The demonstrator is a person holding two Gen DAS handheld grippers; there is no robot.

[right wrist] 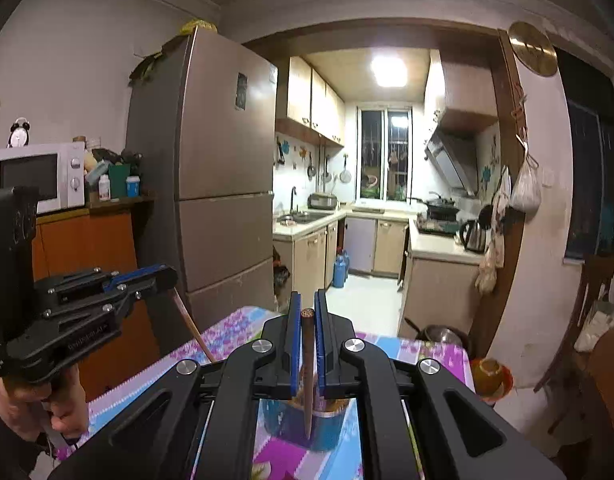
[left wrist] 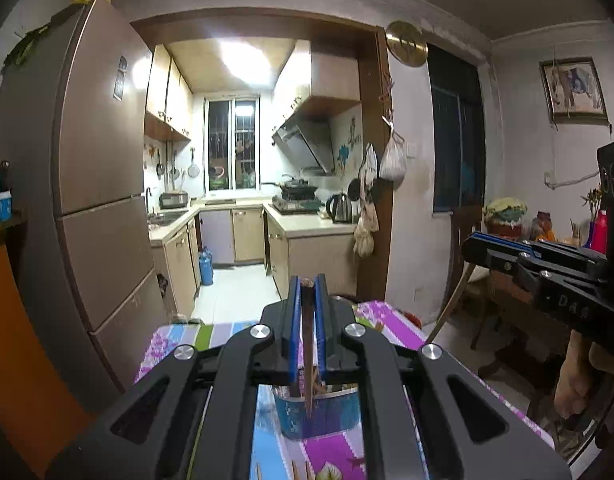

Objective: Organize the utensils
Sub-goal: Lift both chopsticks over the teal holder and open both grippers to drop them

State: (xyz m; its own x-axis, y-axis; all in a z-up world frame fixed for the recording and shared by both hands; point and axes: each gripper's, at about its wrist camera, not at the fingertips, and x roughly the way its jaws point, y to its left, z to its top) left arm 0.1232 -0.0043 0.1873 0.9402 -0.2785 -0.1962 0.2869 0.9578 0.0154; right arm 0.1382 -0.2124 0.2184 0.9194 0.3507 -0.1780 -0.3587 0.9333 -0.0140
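Left gripper (left wrist: 307, 286): jaws narrow, clamped on one dark wooden chopstick (left wrist: 307, 356); stick hangs point-down between the blue pads.
Right gripper (right wrist: 305, 300): same posture, pinching a second chopstick (right wrist: 307, 376), tip aimed downward.
Holder: blue cylindrical utensil cup (left wrist: 317, 414) stands on the table right under both tips; brownish sticks, probably more chopsticks, show inside it in the right wrist view (right wrist: 307, 424).
Why held so: each stick is gripped near its blunt top end and kept near-vertical, which I judge lines the narrow tip with the cup's mouth for a straight drop.
Spacing: both grippers sit side by side above the cup, close but apart; each shows at the edge of the other's view.
Stage: tips appear just at or above the rim; neither stick looks released yet.
Risk: two sticks entering one small opening could knock each other or tip the cup.
Surface: table under a plastic cloth (left wrist: 383, 316), purple, blue and green floral patches.
Room: tall brown refrigerator (right wrist: 223, 168), white microwave (right wrist: 39, 176) on an orange cabinet, lit galley kitchen through the doorway, electric kettle (left wrist: 341, 208) on the counter.
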